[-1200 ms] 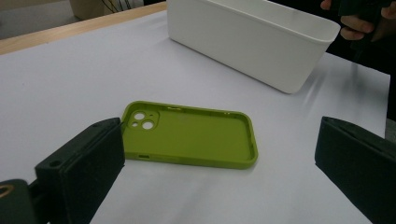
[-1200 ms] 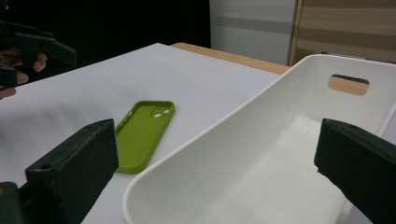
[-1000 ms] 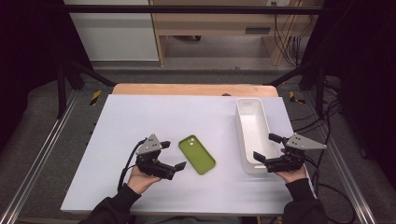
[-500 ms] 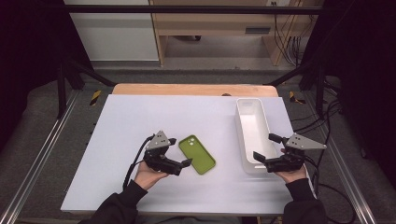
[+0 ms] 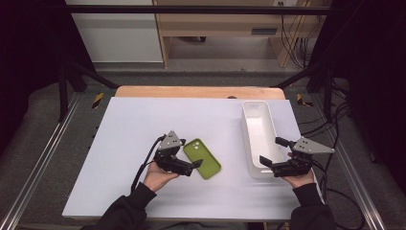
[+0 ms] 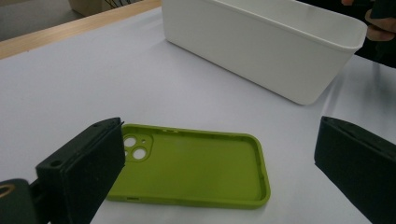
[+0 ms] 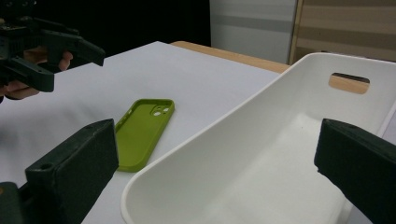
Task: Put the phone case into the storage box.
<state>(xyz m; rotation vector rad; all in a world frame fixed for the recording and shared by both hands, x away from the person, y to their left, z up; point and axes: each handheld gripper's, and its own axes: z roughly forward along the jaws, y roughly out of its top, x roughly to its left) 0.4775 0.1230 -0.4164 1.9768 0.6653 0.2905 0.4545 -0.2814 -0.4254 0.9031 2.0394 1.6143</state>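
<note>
A green phone case point(image 5: 205, 159) lies hollow side up on the white table point(image 5: 143, 124), camera holes toward the far left. My left gripper point(image 5: 192, 155) is open at the case's left end. In the left gripper view its jaws stand wide apart on either side of the case point(image 6: 196, 168), without touching it. A long white bin point(image 5: 260, 136) stands empty at the right. My right gripper point(image 5: 274, 151) is open at the bin's near end, and the bin's rim point(image 7: 187, 149) runs between its jaws. Beyond the case point(image 7: 140, 130), the left gripper point(image 7: 46, 46) shows in the right gripper view.
A wooden strip point(image 5: 196, 91) borders the table's far edge. Metal rails point(image 5: 43, 158) run along both sides. Cables point(image 5: 330, 120) hang off the right side. The white bin's wall point(image 6: 261, 56) stands just beyond the case.
My left gripper has moved right, up to the green case, so its open jaws now flank the case's end. The right gripper and the bin have stayed put.
</note>
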